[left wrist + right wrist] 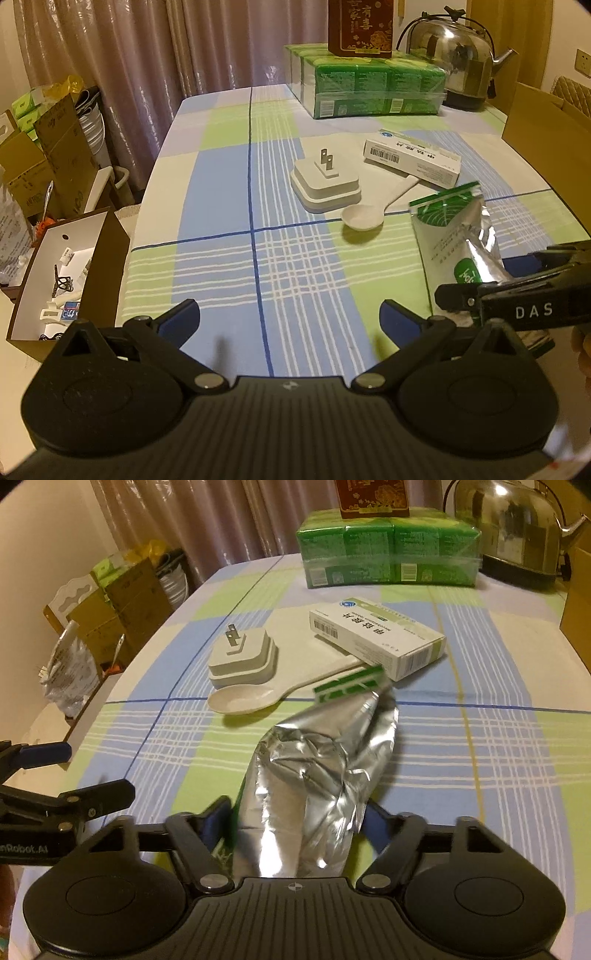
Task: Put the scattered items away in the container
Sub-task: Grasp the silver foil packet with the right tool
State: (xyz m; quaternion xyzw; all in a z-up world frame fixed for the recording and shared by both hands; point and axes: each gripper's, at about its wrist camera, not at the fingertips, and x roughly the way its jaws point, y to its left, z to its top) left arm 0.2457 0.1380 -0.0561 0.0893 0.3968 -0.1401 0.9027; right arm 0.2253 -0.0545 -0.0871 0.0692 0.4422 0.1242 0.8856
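Observation:
A silver foil pouch [317, 775] with a green top lies on the checked tablecloth between my right gripper's [295, 821] fingers, which stand around its near end; it also shows in the left wrist view [458, 240]. A white plug adapter [325, 182], a white spoon [369, 214] and a white medicine box [413, 157] lie beyond it. My left gripper [290, 317] is open and empty above the cloth. An open cardboard box [55, 280] holding small items stands off the table's left edge.
A green pack of tissues [365, 88] with a red box [360, 27] on top and a steel kettle [454, 55] stand at the table's far end. A cardboard box [546, 122] stands at the right. More cartons [48, 147] are stacked on the left by the curtain.

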